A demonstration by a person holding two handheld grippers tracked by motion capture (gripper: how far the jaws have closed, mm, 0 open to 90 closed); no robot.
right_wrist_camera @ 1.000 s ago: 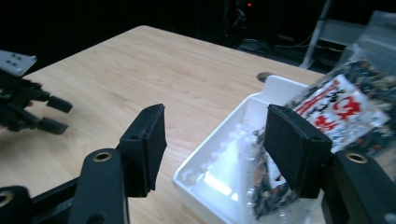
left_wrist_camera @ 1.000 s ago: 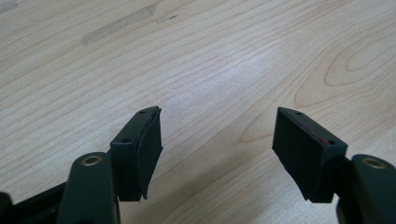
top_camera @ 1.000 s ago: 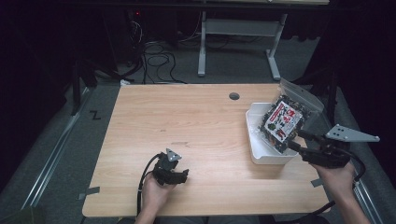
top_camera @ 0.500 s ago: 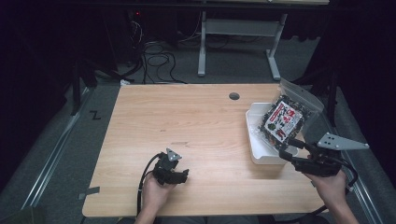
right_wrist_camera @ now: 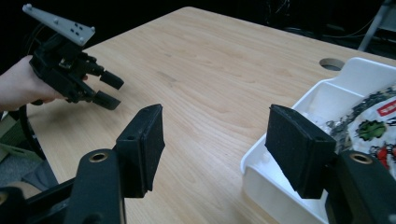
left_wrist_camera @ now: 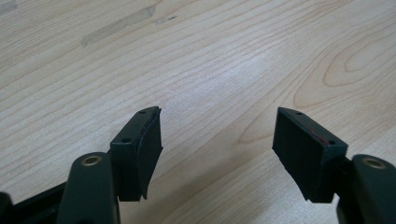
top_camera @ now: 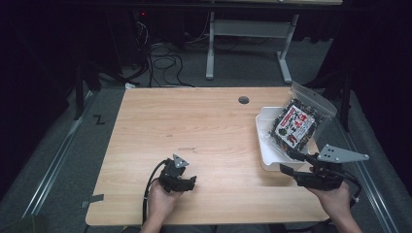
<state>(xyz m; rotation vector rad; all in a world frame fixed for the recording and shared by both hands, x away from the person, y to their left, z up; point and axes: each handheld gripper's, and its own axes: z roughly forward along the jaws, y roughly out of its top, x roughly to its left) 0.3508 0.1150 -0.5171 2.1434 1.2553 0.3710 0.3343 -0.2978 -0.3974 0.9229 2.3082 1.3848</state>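
A clear bag of dark printed snacks [top_camera: 297, 124] leans in a white tray [top_camera: 266, 145] at the table's right side. My right gripper [top_camera: 287, 162] hovers open just off the tray's near corner, jaws pointing left, nothing between them. In the right gripper view its jaws [right_wrist_camera: 215, 135] frame bare wood, with the tray [right_wrist_camera: 280, 154] and bag [right_wrist_camera: 373, 126] at right. My left gripper [top_camera: 192, 182] rests low near the front edge, open and empty. The left gripper view has the left gripper [left_wrist_camera: 217, 135] open over the tabletop. The right gripper view also catches the left gripper [right_wrist_camera: 108, 88], far off at left.
The wooden table [top_camera: 194, 126] has a round cable hole [top_camera: 243, 100] at the back right. A faint tape mark [left_wrist_camera: 116, 25] lies on the wood ahead of the left gripper. A desk frame [top_camera: 248, 34] and cables [top_camera: 163, 58] stand on the floor beyond.
My right gripper has drawn back from the tray toward the near edge and a little left. The left gripper has stayed put.
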